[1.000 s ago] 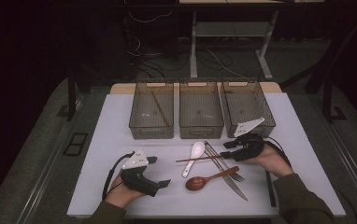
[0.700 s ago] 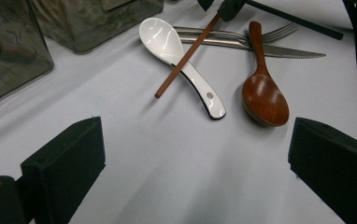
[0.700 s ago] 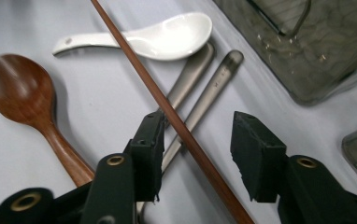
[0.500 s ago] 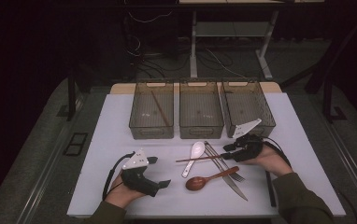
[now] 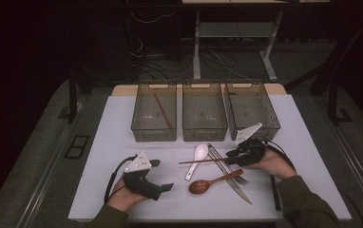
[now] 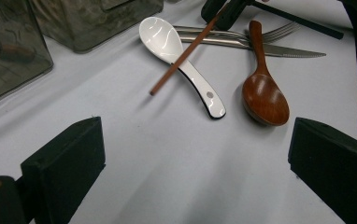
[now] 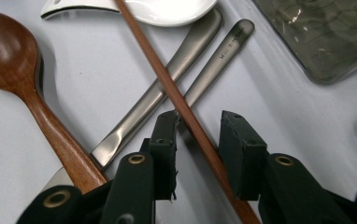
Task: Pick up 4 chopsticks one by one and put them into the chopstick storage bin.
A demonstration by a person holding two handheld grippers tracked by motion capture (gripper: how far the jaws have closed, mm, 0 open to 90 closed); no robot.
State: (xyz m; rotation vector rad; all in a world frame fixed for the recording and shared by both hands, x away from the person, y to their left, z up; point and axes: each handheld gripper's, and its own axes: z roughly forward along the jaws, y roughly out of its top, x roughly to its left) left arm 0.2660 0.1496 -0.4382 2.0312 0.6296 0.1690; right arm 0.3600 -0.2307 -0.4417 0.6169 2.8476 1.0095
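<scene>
Right gripper view: right gripper (image 7: 197, 140) closing around brown chopstick (image 7: 176, 100), jaws not yet pressing.
Chopstick lying across white spoon (image 5: 197, 159), atop knife and fork. Left gripper (image 5: 158, 175) spread wide, left of spoon.

Reddish-brown chopstick (image 7: 186, 112); white spoon (image 6: 176, 51), black-edged; brown wooden spoon (image 6: 263, 91).

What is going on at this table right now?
A person is sorting cutlery with a tool in each hand. The right tool has just been closing around a wooden chopstick, which lies between its jaws across the fork and knife; a gap still shows on one side. The left tool rests open on the table, holding nothing. Another chopstick is already in the left bin. The white spoon and wooden spoon lie untouched.
</scene>
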